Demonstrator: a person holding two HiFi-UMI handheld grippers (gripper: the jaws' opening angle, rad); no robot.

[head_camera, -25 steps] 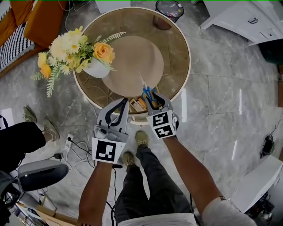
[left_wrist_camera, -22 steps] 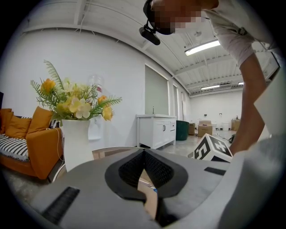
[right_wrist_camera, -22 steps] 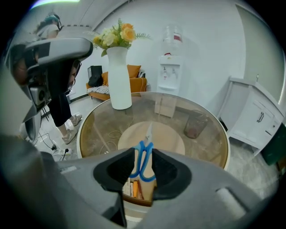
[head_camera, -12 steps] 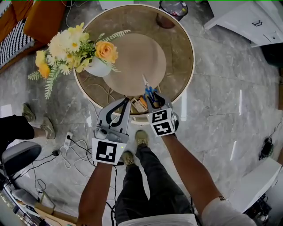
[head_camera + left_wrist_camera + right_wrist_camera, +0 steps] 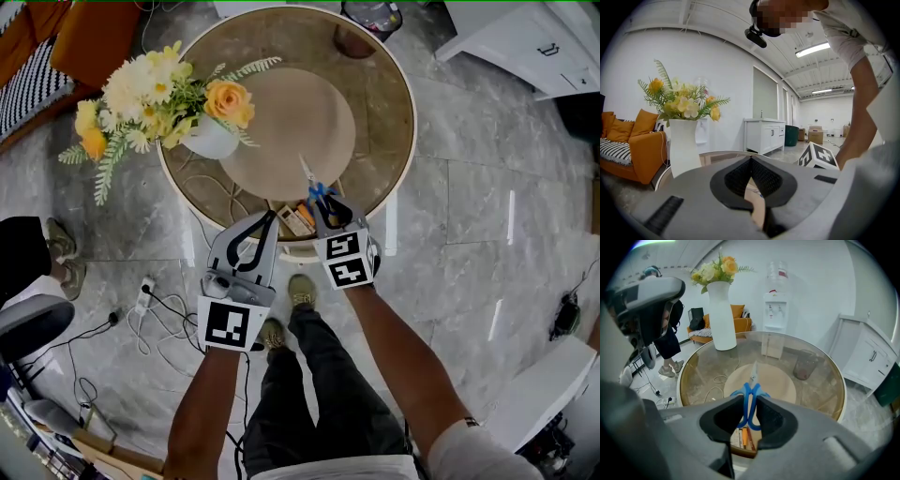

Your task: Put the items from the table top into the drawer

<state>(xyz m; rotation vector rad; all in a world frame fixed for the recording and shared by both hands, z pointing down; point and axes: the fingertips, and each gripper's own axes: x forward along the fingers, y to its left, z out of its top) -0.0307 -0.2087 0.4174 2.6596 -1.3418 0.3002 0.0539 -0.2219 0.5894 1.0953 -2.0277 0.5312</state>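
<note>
Blue-handled scissors (image 5: 314, 190) (image 5: 750, 397) lie at the near edge of the round glass table (image 5: 398, 122), blades pointing away from me. My right gripper (image 5: 324, 208) (image 5: 749, 403) tilts down over them. Its jaws have just been closing and now press on the handles from both sides. Under the table edge the open drawer (image 5: 296, 223) (image 5: 742, 440) shows several small items. To its left my left gripper (image 5: 269, 217) (image 5: 750, 161) is held almost level, its tips meeting, and I see nothing between them.
A white vase of yellow flowers (image 5: 211, 141) (image 5: 720, 315) stands on the table's far left. A dark bin (image 5: 370, 14) sits beyond the table, white cabinets (image 5: 525, 42) at the upper right, an orange sofa (image 5: 84, 37) at the upper left. Cables (image 5: 159, 319) trail over the floor.
The right gripper's jaws have closed in on the scissors' handles. Both hands have stayed in place. The person at the left has moved further out of view.
</note>
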